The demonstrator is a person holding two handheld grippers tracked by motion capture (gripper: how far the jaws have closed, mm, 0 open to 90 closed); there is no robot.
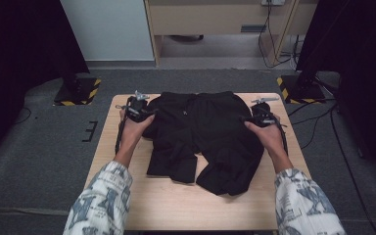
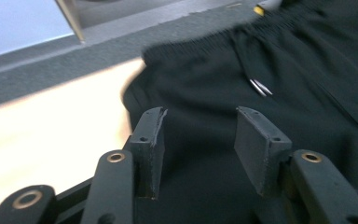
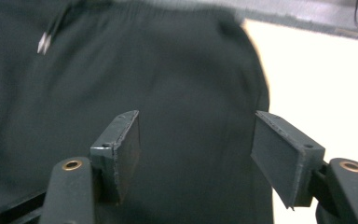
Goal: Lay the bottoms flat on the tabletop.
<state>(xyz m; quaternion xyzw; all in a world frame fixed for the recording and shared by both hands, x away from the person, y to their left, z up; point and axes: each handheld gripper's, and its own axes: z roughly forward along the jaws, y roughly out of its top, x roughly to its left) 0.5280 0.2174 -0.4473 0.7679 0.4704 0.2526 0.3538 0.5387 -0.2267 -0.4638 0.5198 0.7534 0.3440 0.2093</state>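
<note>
- A pair of black shorts lies spread on the wooden worktop, waistband toward the far edge and legs toward the near edge.
- The left claw sits at the waistband's left end; in the left gripper view its jaws stand apart over the fabric, gripping nothing.
- The right claw sits at the shorts' right side, jaws parted wide and empty.
- A white-tipped drawstring lies on the cloth.
</note>
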